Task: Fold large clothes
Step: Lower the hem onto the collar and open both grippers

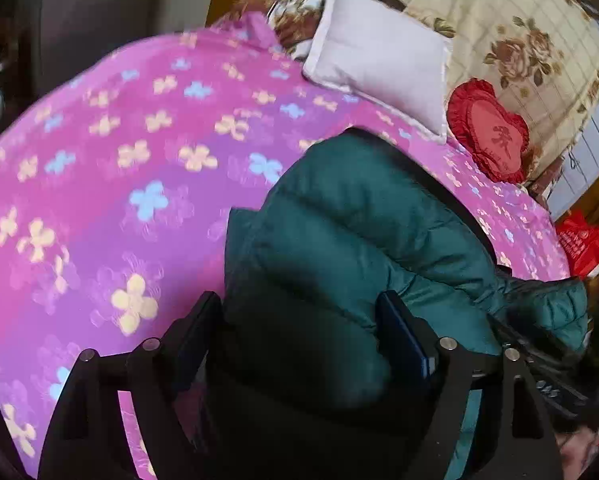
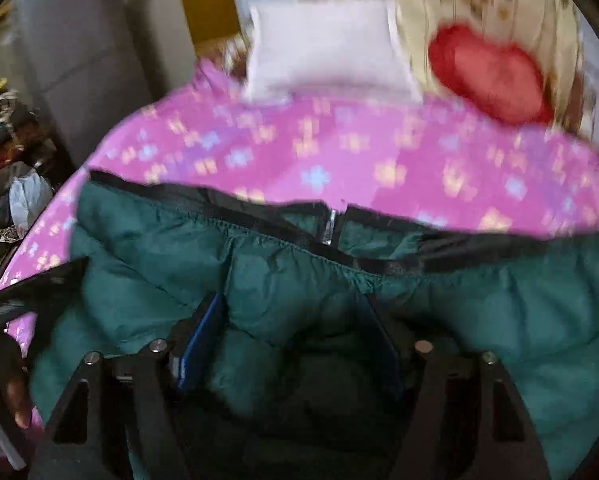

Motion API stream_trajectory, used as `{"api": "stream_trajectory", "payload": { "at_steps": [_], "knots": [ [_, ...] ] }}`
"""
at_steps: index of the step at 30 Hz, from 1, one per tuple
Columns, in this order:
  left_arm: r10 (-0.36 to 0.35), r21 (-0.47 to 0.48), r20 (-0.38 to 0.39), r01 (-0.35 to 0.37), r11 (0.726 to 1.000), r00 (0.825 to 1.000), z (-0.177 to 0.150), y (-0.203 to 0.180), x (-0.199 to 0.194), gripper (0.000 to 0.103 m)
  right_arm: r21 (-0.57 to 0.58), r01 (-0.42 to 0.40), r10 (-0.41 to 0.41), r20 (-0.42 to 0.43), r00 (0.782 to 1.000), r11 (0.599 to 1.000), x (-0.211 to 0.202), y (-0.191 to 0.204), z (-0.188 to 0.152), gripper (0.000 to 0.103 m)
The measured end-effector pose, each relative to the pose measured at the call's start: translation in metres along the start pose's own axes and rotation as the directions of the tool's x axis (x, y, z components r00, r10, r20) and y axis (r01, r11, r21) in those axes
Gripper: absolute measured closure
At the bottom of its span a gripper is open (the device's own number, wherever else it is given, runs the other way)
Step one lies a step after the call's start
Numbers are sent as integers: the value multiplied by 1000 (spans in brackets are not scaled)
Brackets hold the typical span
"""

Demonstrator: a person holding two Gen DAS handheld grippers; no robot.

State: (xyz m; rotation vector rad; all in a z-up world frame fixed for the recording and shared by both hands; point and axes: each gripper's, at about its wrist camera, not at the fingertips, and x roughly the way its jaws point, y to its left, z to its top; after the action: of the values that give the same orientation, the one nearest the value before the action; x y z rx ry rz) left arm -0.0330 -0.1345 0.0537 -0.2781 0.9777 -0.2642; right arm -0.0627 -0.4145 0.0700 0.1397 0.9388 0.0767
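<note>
A dark teal puffer jacket [image 1: 359, 232] lies bunched on the pink flowered bedspread [image 1: 111, 184]. My left gripper [image 1: 299, 320] stands over its near fold. The jaws are wide, with padded fabric between the fingers [image 1: 403, 332] but not pinched. In the right wrist view the jacket [image 2: 187, 256] spreads across the bed, its black-trimmed hem and zipper [image 2: 331, 224] along the far side. My right gripper [image 2: 291, 336] has a puffed fold gathered between its blue pads [image 2: 203, 336] and holds it.
A white pillow [image 1: 379, 60], a red heart cushion [image 1: 491, 132] and a floral quilt [image 1: 511, 32] sit at the head of the bed. Piled clothes [image 2: 7, 184] lie on the floor beside the bed. A hand [image 2: 11, 396] shows at the lower left of the right wrist view.
</note>
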Motion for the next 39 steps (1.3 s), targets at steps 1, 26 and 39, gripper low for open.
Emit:
{"api": "stream_trajectory", "payload": {
  "at_steps": [1,26,39],
  "knots": [
    [-9,-10,-10,9,1000,1000,1,1,0,42,8,-3,3,-1,1000,1000,6,-1,-2,26],
    [37,64,-24,-35,997,999,20,-10,25,39,192,194,-201,20,979,962,-19,-126,-14,24],
    [45,62,-17,-44,997,999,19,-10,25,38,195,187,-211,111,971,963,-82,-119,-29,24]
  ]
}}
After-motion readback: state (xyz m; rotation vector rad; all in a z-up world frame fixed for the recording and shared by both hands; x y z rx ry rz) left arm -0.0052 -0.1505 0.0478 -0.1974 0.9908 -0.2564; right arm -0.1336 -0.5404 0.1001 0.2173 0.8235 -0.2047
